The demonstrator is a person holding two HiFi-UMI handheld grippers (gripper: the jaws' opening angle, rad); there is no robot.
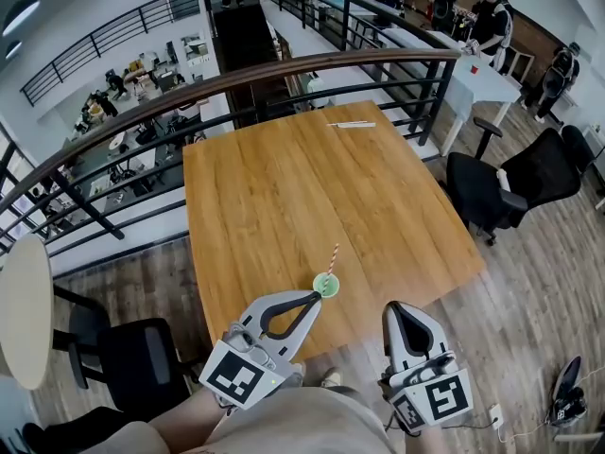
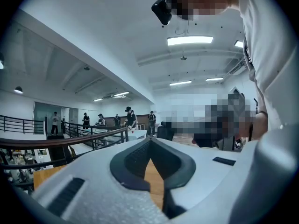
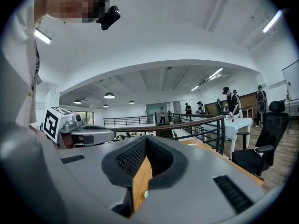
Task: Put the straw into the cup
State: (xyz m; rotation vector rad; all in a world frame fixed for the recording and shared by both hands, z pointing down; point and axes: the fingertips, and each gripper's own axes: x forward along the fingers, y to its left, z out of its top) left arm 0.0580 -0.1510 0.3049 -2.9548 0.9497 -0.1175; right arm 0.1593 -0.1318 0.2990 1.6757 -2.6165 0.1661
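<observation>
Cup (image 1: pixel 326 286) sits close to the near edge of the table (image 1: pixel 284 178), just beside the tip of my left gripper (image 1: pixel 315 298); I cannot tell whether they touch. Cup is small, round and green, and a red-and-white striped straw (image 1: pixel 332 259) stands tilted in it. Left jaws are pressed together, nothing between them. Right gripper (image 1: pixel 396 308) is likewise closed and empty, at the near edge, apart from the cup.

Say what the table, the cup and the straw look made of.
The table looks like wood or wood veneer: grain lines show, and the orange-brown finish is satin. The cup is small and pale green, probably plastic or paper; it is too small to tell which. The straw has red and white spiral stripes and a matt look, so it is likely paper, though it could be plastic.
</observation>
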